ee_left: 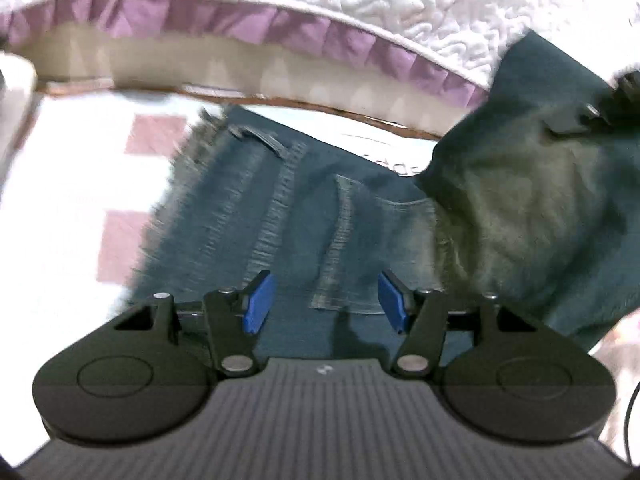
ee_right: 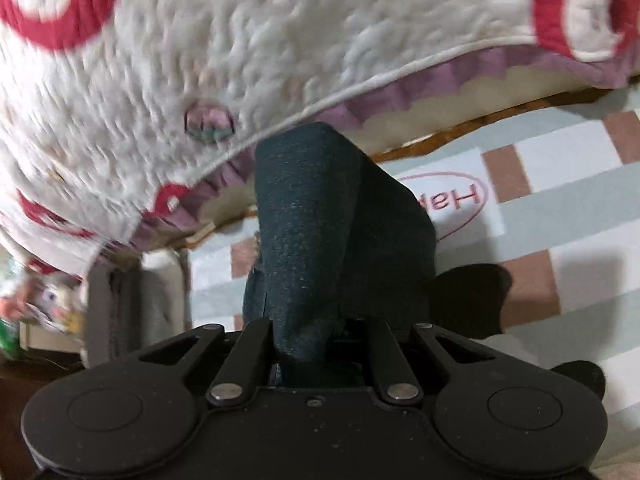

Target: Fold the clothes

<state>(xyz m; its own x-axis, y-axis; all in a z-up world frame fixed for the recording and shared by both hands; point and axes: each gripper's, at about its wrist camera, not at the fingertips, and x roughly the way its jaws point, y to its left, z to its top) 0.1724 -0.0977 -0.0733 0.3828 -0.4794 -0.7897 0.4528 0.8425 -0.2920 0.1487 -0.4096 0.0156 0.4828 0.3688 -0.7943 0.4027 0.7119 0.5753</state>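
the quilted bedspread [ee_left: 420,12] fills the far side, white with red shapes and a purple frill, hanging over a checked mat [ee_left: 80,200] of white and pink squares. on that mat lie the jeans [ee_left: 280,208], long axis running from the near side away toward the far left, frayed hem out at the far end. the right part of the denim is lifted and draped up toward the right. that's the right gripper [ee_right: 316,344], fingers pinched in narrow with a thick bunch of dark denim rising straight out from between them. the left gripper [ee_left: 326,300] hovers low over the flat leg, blue pads [ee_left: 260,300] spread wide, nothing between them. the seam sits right ahead of those open fingers, so the left looks the nearer one to pin or take the flat cloth.
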